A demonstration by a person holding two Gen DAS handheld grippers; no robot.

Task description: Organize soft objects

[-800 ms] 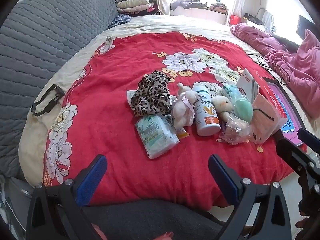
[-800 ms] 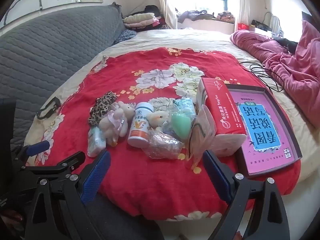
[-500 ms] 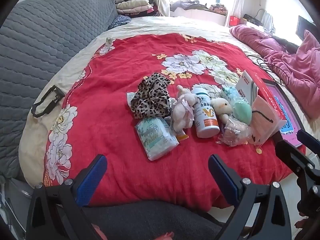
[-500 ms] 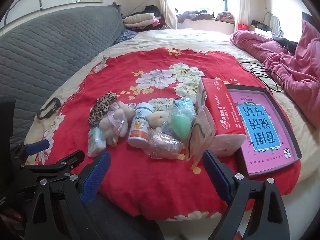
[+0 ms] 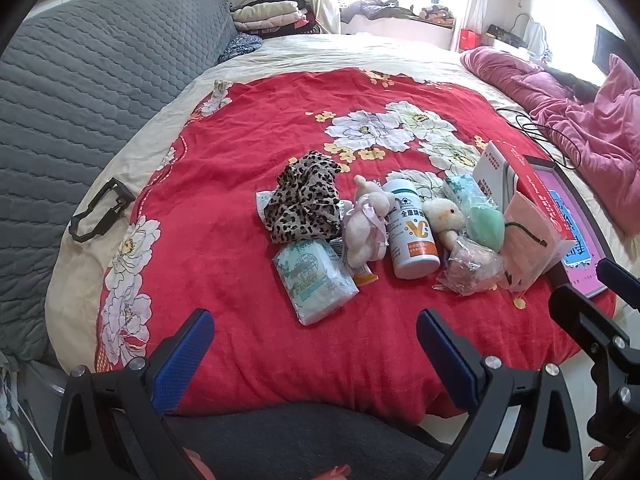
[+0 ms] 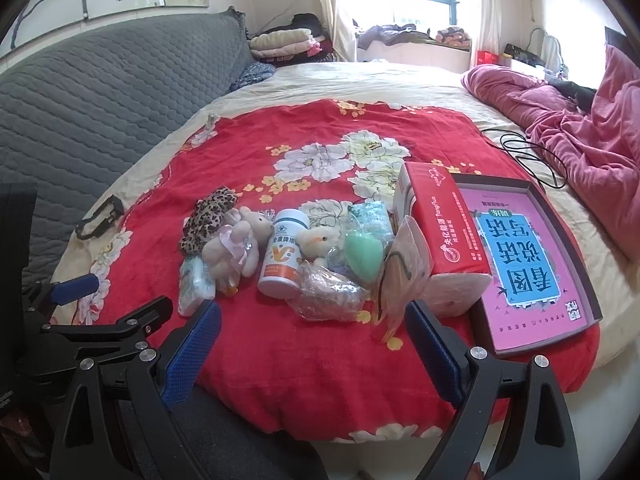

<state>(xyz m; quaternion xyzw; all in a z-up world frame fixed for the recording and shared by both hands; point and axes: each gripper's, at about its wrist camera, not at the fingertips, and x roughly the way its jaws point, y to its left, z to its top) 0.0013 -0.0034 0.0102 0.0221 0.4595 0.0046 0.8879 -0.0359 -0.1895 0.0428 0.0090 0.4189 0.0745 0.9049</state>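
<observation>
Red flowered bedspread carries a cluster: leopard cloth, pink plush bunny, tissue pack. Both left tongs and right tongs hover spread, empty. Bunny looks light, squashy; pinch its middle.

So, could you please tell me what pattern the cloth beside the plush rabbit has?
Leopard print, tan with dark spots: cloth, clearest in the left wrist view.

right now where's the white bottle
In the left wrist view, the white bottle lies mid-row on the red blanket, between two plush toys.
</observation>
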